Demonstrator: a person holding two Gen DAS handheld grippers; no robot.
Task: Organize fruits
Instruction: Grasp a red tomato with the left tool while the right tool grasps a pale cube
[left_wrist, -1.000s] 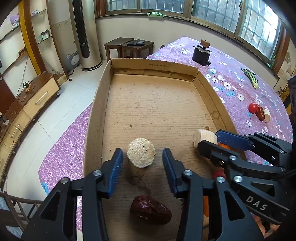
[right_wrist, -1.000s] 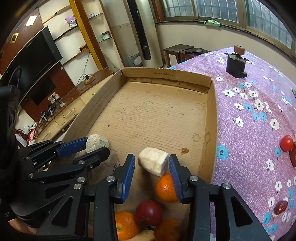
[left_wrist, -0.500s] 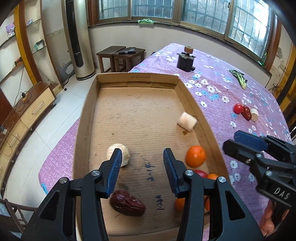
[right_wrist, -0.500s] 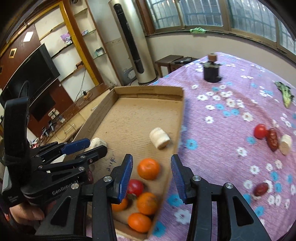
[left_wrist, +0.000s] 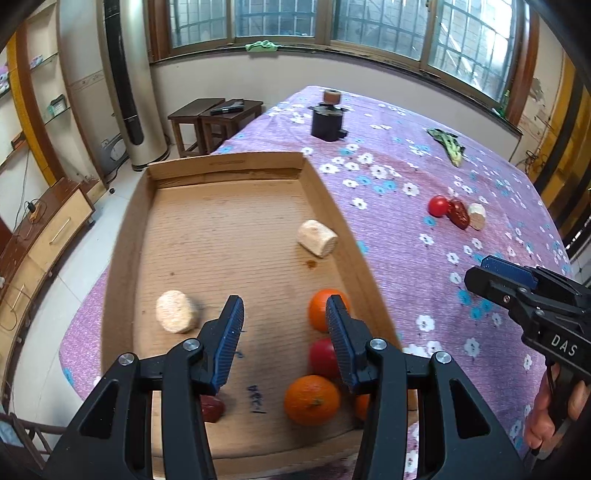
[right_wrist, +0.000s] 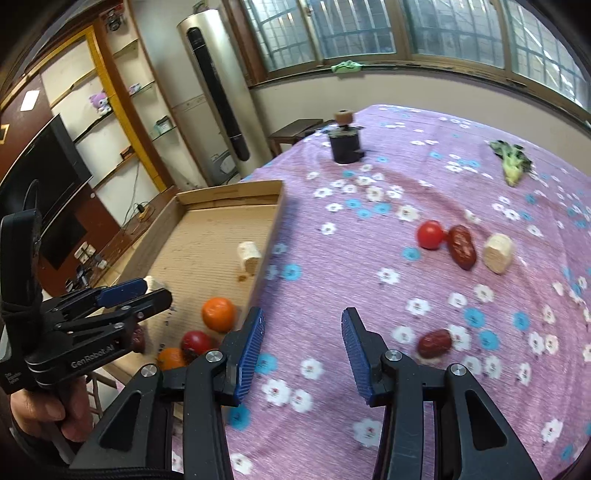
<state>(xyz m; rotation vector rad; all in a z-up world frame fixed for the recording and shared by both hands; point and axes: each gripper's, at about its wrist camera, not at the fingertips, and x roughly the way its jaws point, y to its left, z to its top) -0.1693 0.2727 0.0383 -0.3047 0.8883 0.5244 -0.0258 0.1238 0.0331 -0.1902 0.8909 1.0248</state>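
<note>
- Judging by looks alone, rated the wrinkled date (right_wrist: 435, 343), just ahead and to the right of the right gripper (right_wrist: 303, 317), as the likeliest next pick: light, a little soft, tacky rather than slippery, hard to bruise.
- Favoured a hold across its narrow middle, pads on the two long sides, with a gentle squeeze.
- Found the right gripper spread apart and empty over the flowered cloth (right_wrist: 332, 258), with the cardboard box (right_wrist: 225, 192) off to its left.
- Found the left gripper (left_wrist: 284, 306) likewise parted, nothing between its pads, above the near end of the box.
- Rated the tomato (right_wrist: 429, 234), farther ahead and to the right of the right gripper, as smooth, round and thin-skinned, so apt to roll or slip. Called for a light pinch across its widest part.
- Rated the pale chunk (right_wrist: 498, 253) as firm, dry and easy to grip across its curved sides.
- Counted on the cloth: one tomato, two dates, one pale chunk. Saw a tight row of tomato, second date (right_wrist: 461, 246) and chunk.
- Counted in the box: two pale pieces (left_wrist: 317, 238), three oranges (left_wrist: 312, 400) (one half hidden behind the left gripper's right finger), one red tomato, one dark date at the near edge, partly hidden.
- Left aside the green vegetable (right_wrist: 511, 162) and the black holder (right_wrist: 345, 144) far ahead.
</note>
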